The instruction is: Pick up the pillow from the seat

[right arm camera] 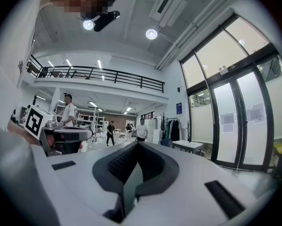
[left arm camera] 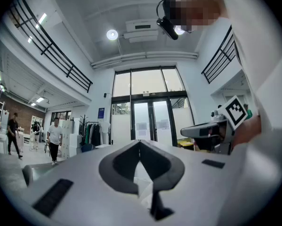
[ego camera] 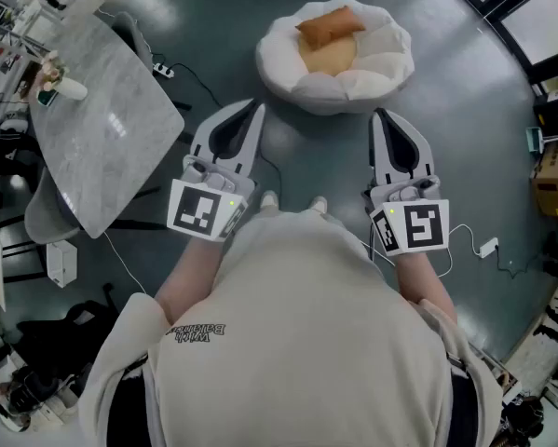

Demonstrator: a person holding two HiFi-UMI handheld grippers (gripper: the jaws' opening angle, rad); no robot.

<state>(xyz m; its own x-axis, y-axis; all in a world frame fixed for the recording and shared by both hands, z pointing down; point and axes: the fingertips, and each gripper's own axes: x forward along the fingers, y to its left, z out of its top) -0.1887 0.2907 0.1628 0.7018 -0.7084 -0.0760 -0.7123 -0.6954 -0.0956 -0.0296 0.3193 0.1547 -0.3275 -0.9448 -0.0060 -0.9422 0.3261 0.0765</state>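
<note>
An orange pillow (ego camera: pixel 330 26) lies on a round white padded seat (ego camera: pixel 372 80) on the floor ahead of me. My left gripper (ego camera: pixel 257 106) and right gripper (ego camera: pixel 378 113) are held side by side at waist height, short of the seat and apart from it. Both are shut, with their tips together and nothing between them. Both gripper views look level across the hall, so neither shows the pillow or the seat. The left gripper (left arm camera: pixel 140 141) and the right gripper (right arm camera: pixel 137 143) each show jaws meeting at a point.
A marble-topped table (ego camera: pixel 102 119) stands at my left with a grey chair (ego camera: pixel 129 31) behind it. A power strip (ego camera: pixel 163 69) and cables lie on the floor near the seat. Cardboard boxes (ego camera: pixel 551 180) sit at the right. Glass doors (left arm camera: pixel 145 119) and walking people (right arm camera: pixel 141 128) show in the gripper views.
</note>
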